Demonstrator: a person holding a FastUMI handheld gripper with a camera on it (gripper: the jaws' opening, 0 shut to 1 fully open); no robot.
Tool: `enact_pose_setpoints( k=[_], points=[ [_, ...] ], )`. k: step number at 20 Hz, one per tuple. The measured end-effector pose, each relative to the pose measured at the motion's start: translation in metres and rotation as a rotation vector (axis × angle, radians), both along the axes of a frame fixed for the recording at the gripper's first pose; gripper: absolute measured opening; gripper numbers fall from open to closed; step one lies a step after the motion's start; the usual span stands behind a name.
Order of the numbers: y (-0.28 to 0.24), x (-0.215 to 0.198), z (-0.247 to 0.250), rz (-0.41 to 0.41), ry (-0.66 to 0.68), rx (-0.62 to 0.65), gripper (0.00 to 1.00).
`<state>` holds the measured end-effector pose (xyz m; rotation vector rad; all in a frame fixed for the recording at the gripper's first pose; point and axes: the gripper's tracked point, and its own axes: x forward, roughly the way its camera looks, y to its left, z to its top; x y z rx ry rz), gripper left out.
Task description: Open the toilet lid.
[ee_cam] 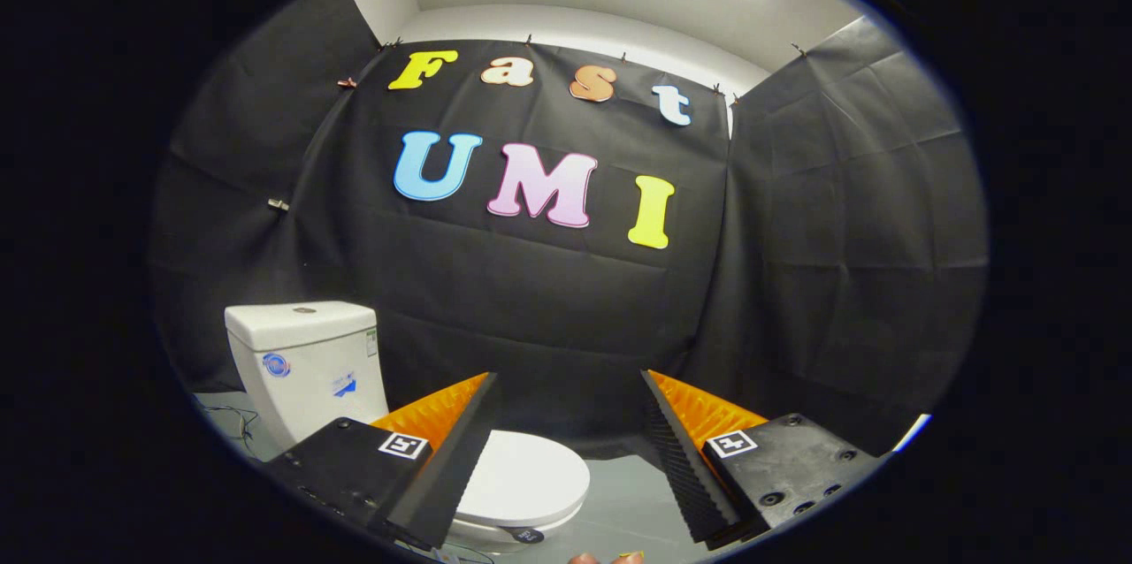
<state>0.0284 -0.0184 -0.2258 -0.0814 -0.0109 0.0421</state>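
A white toilet stands on the floor ahead and to the left of my fingers. Its tank point(305, 361) rises against the black cloth wall, with a flush button on top and stickers on its side. The lid point(526, 476) lies flat and shut over the bowl, its rounded front end showing just right of my left finger. My gripper point(568, 387) hovers above and slightly in front of the lid, open, with a wide empty gap between the two fingers. The left finger point(442, 458) hides the part of the lid nearest the tank. Nothing touches the toilet.
Grey floor point(637, 493) spreads to the right of the toilet, between and beneath the fingers. Black cloth walls point(548, 308) close the booth behind and on both sides. A thin cable point(232, 419) lies on the floor left of the tank.
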Motion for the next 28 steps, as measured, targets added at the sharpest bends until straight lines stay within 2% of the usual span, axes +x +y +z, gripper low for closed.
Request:
enact_pose_setpoints(
  k=[8, 15, 22, 28],
  points=[
    [-0.02, 0.011, -0.114, 0.026, 0.207, 0.261, 0.99],
    [-0.042, 0.022, -0.21, 0.018, 0.482, 0.568, 0.99],
    [-0.032, 0.031, -0.304, 0.053, 0.808, 0.953, 0.99],
    [-0.013, 0.028, -0.346, 0.116, 0.964, 1.113, 0.99]
  ],
)
